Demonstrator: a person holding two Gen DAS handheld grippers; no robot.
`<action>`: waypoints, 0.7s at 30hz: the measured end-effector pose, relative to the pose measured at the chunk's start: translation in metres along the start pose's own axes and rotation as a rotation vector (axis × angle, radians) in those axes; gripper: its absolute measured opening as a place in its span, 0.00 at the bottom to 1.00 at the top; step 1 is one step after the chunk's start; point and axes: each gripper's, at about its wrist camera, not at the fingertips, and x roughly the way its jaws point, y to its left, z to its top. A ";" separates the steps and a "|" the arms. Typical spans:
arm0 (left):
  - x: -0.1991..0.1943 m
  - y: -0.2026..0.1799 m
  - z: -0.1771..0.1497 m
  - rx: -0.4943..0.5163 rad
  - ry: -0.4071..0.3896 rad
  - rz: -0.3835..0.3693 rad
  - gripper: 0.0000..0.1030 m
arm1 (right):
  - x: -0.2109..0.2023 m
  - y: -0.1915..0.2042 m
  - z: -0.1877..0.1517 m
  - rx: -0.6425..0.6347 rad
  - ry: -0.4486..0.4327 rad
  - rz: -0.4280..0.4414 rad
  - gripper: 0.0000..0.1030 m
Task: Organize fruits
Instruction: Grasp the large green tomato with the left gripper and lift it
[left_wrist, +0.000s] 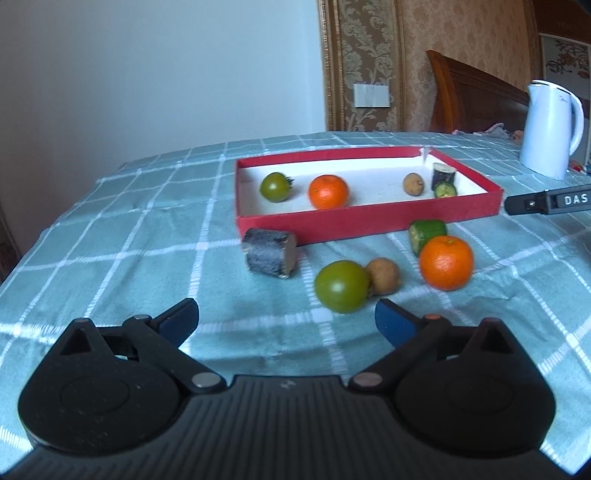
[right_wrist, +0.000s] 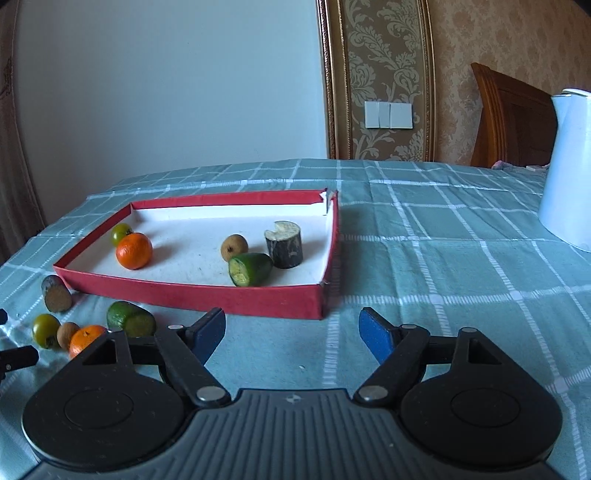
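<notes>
A red tray (left_wrist: 369, 221) (right_wrist: 192, 291) with a white floor lies on the checked cloth. Inside it rest a green tomato (left_wrist: 275, 187) (right_wrist: 121, 232), an orange (left_wrist: 328, 191) (right_wrist: 133, 250), a brown longan (left_wrist: 413, 184) (right_wrist: 233, 247), a dark cane stump (left_wrist: 443, 174) (right_wrist: 283, 249) and a green cut piece (left_wrist: 445, 189) (right_wrist: 250, 269). On the cloth before the tray lie a second stump (left_wrist: 270, 257) (right_wrist: 56, 294), green tomato (left_wrist: 341, 291) (right_wrist: 45, 330), longan (left_wrist: 383, 276) (right_wrist: 67, 334), orange (left_wrist: 446, 262) (right_wrist: 85, 338) and green piece (left_wrist: 426, 235) (right_wrist: 130, 319). My left gripper (left_wrist: 286, 325) is open just short of the loose tomato. My right gripper (right_wrist: 291, 332) is open over bare cloth near the tray's front right corner, nothing between its fingers.
A white electric kettle (left_wrist: 551, 129) (right_wrist: 569, 173) stands at the right on the cloth. A wooden headboard (left_wrist: 476, 99) and papered wall lie behind the table. A part of the right gripper (left_wrist: 546, 202) shows at the right edge of the left wrist view.
</notes>
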 end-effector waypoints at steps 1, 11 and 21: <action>0.003 -0.004 0.001 0.015 0.003 -0.009 0.94 | 0.000 -0.002 -0.001 0.002 -0.001 -0.001 0.77; 0.020 -0.015 0.011 0.055 0.037 -0.050 0.53 | 0.009 -0.013 -0.007 0.046 0.003 0.007 0.77; 0.023 -0.020 0.016 0.086 0.040 -0.096 0.32 | 0.014 -0.021 -0.008 0.095 0.031 0.022 0.81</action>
